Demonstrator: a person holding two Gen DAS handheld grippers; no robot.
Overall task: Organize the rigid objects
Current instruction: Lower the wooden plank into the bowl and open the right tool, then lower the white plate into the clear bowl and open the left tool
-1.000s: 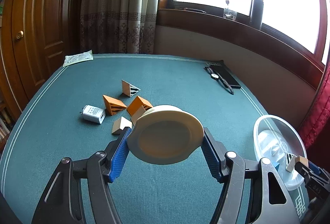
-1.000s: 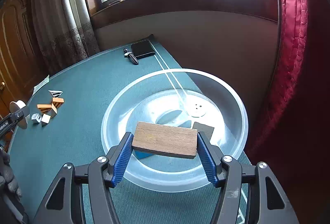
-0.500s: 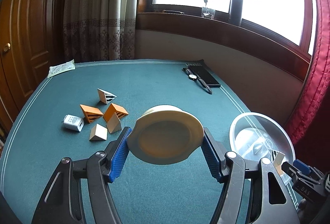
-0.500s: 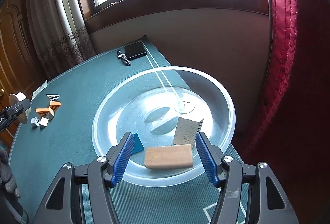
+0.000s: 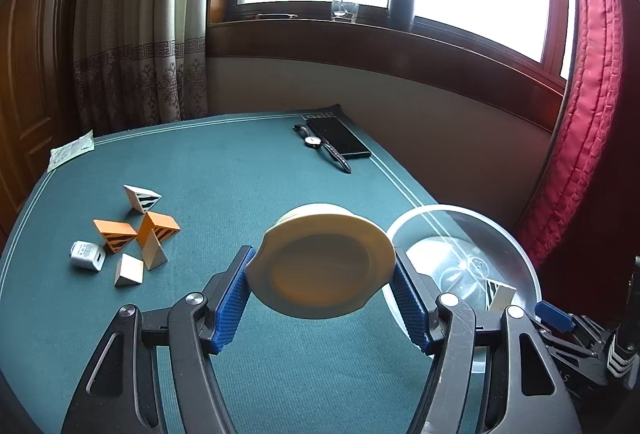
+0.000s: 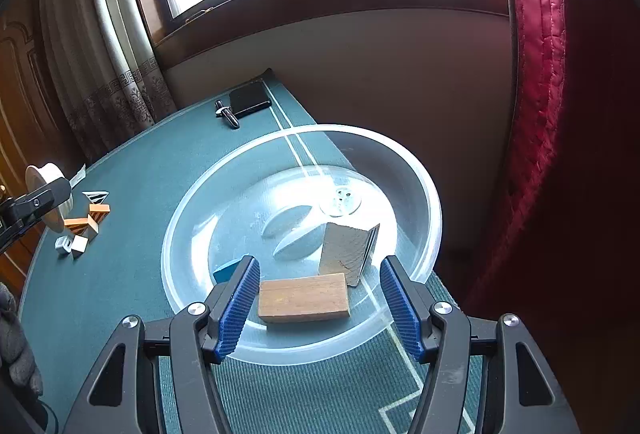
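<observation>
Wooden block (image 6: pixel 303 297) dropped into bowl (image 6: pixel 434 222) | right claw (image 6: pixel 320 298) open

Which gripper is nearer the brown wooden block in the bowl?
Right. The right gripper hangs open just above the brown wooden block, which lies in the clear bowl. The left gripper, shut on a cream disc, is beside the bowl's rim.

Counter (image 5: pixel 248 170) covered in matt teal cloth, fine woven ribbing; clear bowl (image 6: pixel 424 194) smooth glossy plastic. Brown block (image 6: pixel 303 297) in bowl is matt grained wood, round cream lid (image 5: pixel 320 266) smooth satin plastic. Each claw black matt plastic with ribbed blue rubbery pads (image 6: pixel 240 298), shiny metal screws; red curtain (image 5: pixel 580 122) quilted cloth.
</observation>
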